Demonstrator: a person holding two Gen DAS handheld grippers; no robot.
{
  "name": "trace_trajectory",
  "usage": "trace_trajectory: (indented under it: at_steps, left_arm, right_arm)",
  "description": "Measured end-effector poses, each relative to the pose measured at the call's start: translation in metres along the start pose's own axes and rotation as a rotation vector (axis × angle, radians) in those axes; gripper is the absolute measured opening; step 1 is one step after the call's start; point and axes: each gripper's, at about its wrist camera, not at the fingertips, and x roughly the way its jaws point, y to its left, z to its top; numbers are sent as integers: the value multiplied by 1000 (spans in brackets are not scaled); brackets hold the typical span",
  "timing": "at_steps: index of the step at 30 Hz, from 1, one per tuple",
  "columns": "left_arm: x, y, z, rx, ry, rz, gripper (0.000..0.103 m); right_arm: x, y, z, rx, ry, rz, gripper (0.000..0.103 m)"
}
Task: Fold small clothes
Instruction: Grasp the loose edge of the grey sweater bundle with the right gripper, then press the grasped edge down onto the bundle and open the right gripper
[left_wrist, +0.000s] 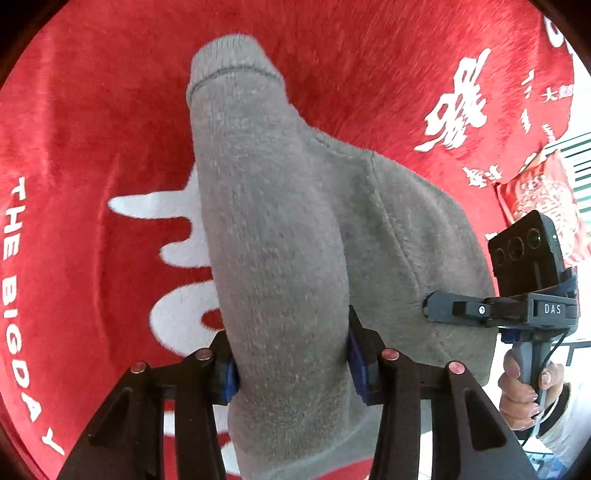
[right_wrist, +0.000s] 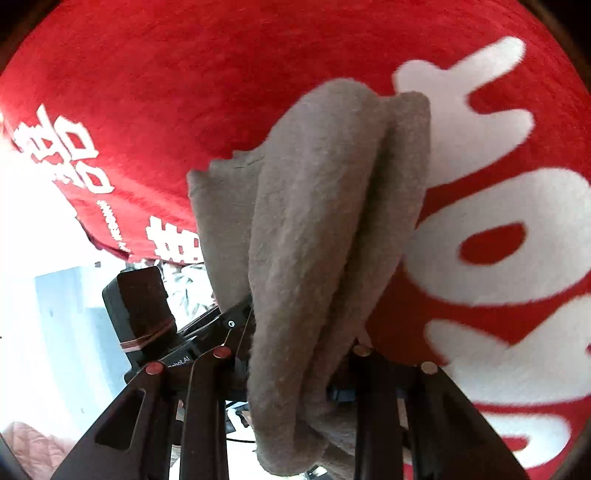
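Grey knit garment (left_wrist: 280, 229) hung bunched over red surface (left_wrist: 92, 110), left gripper (left_wrist: 291, 365) and right gripper (right_wrist: 314, 369) both clamping it; folding barely begun.

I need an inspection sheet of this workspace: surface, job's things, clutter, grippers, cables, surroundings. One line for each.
Surface: red cloth with white lettering.
Job's things: grey knit garment, lifted, hanging bunched.
Clutter: nothing seen on the cloth; a red printed packet at its edge.
Grippers: left gripper shut on the garment; right gripper pinching its edge.
Cables: dark cable beside the right handle.
Surroundings: bright, blurred; cannot tell.
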Motion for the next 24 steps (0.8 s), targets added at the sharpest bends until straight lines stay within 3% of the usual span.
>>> trace_trajectory:
  at_steps: [7, 13, 16, 19, 21, 23, 24]
  left_arm:
    - [-57, 38, -32, -36, -8, -2, 48]
    - [-59, 86, -66, -90, 39, 64, 48]
    - [-50, 109, -79, -134, 58, 123, 48]
    - [-66, 121, -85, -173, -7, 131, 48]
    - [-83, 127, -88, -186, -64, 141, 48]
    - [-91, 131, -88, -190, -87, 183, 48]
    - [-92, 135, -90, -189, -86, 197, 48]
  right_arm:
    - [29, 38, -30, -7, 43, 46, 31]
    - [92, 41, -55, 20, 116, 20, 31]
    - [116, 38, -58, 8, 147, -84, 34]
    - [114, 45, -53, -35, 113, -219, 45]
    - [102, 49, -51, -60, 86, -301, 46]
    - [88, 50, -48, -88, 70, -391, 45]
    - [82, 51, -49, -98, 67, -405, 31]
